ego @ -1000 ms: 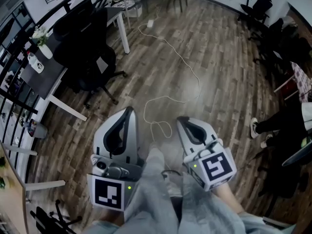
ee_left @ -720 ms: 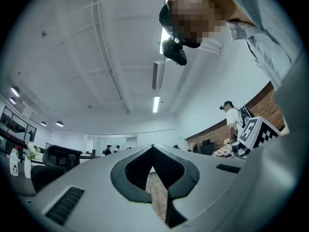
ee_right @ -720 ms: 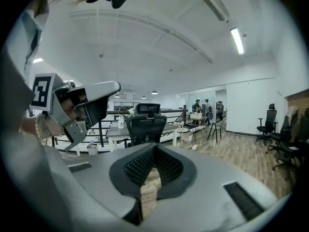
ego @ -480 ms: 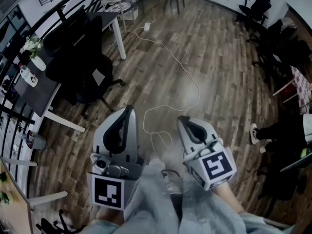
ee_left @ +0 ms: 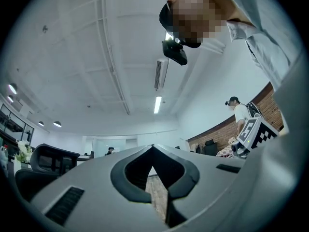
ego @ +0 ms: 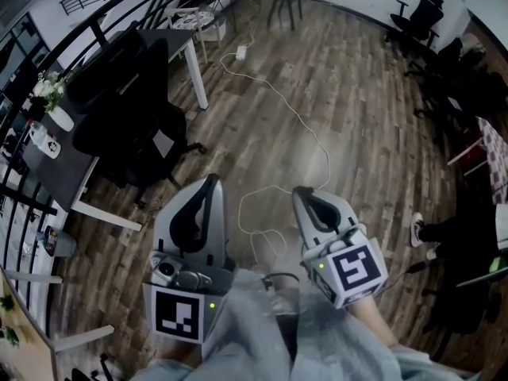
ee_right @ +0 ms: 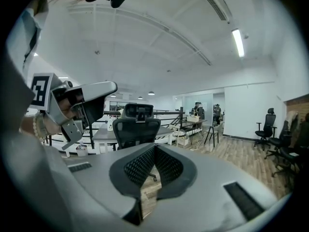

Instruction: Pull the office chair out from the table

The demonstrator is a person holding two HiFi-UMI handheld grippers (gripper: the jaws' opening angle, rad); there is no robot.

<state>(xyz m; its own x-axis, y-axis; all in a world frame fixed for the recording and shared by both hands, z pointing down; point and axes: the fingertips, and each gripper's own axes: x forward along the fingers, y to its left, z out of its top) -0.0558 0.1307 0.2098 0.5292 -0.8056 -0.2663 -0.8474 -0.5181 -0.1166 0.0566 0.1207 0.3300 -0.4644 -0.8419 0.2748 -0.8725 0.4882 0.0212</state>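
Note:
The black office chair (ego: 131, 121) stands pushed in at the dark table (ego: 55, 149) at the left of the head view. In the right gripper view, the chair (ee_right: 137, 124) faces me with its back, some way ahead. My left gripper (ego: 210, 182) and right gripper (ego: 304, 194) are held side by side above the wooden floor, well short of the chair. Both are shut with nothing between the jaws. The left gripper (ee_left: 153, 146) points slightly upward toward the ceiling, while the right gripper (ee_right: 154, 146) points at the chair.
A white cable (ego: 298, 105) snakes across the floor ahead of the grippers. A white vase with flowers (ego: 57, 116) stands on the table. More black chairs (ego: 417, 14) stand at the back right. A seated person's legs (ego: 440, 217) are at the right.
Both grippers have travelled forward across the floor together, still shut. The chair and table now sit lower and nearer in the head view.

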